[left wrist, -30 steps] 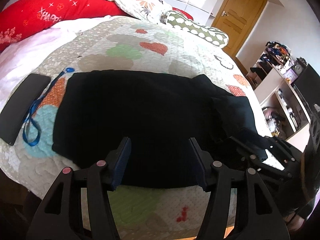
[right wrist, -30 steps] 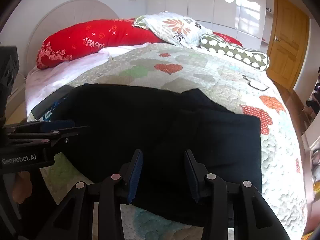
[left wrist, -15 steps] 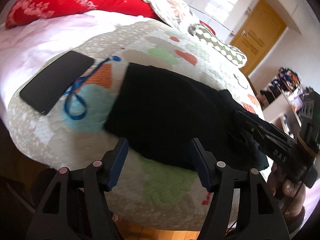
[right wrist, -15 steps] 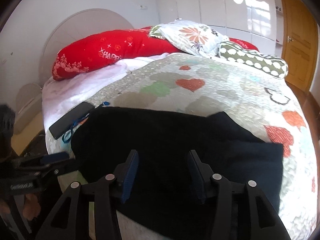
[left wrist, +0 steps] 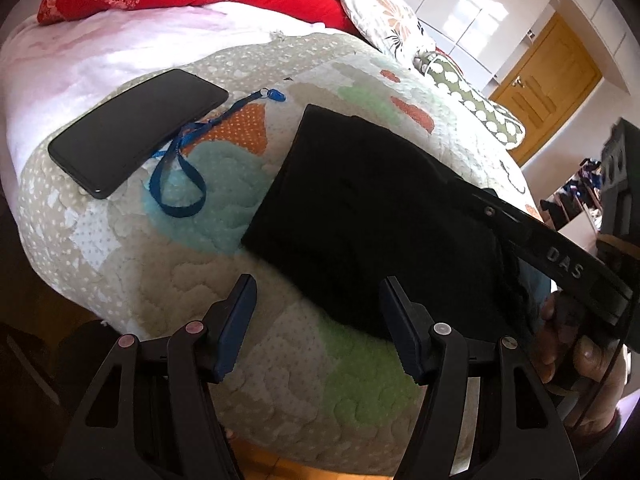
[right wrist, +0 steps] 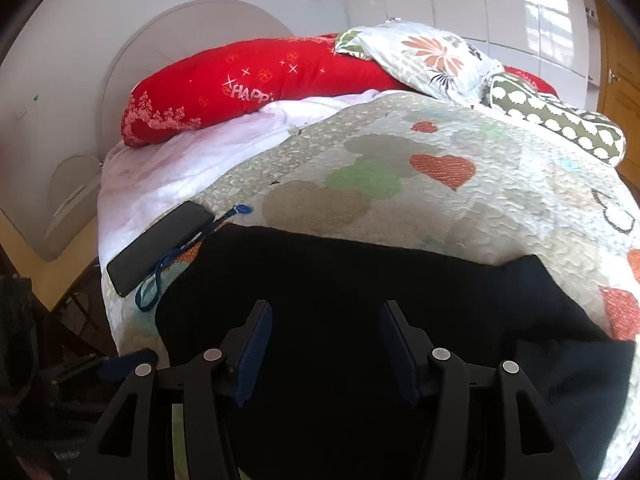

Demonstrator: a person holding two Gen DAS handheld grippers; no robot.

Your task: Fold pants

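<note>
The black pants (left wrist: pixel 368 216) lie folded flat on the patterned quilt (left wrist: pixel 224 280), and also fill the lower half of the right wrist view (right wrist: pixel 360 300). My left gripper (left wrist: pixel 318 306) is open and empty, held above the quilt just short of the pants' near left corner. My right gripper (right wrist: pixel 326 334) is open and empty above the pants' near edge. Seen from the left wrist, the right gripper's body (left wrist: pixel 568 264) reaches over the pants' right side.
A black phone (left wrist: pixel 136 130) with a blue lanyard (left wrist: pixel 180 184) lies on the quilt left of the pants. A red pillow (right wrist: pixel 248 88), a floral pillow (right wrist: pixel 424 56) and a green dotted bolster (right wrist: pixel 560 120) sit at the head. The bed edge drops off below the left gripper.
My left gripper has swung left and back, off the pants to their left corner. My right gripper has moved left and lower over the pants. The pants have not moved.
</note>
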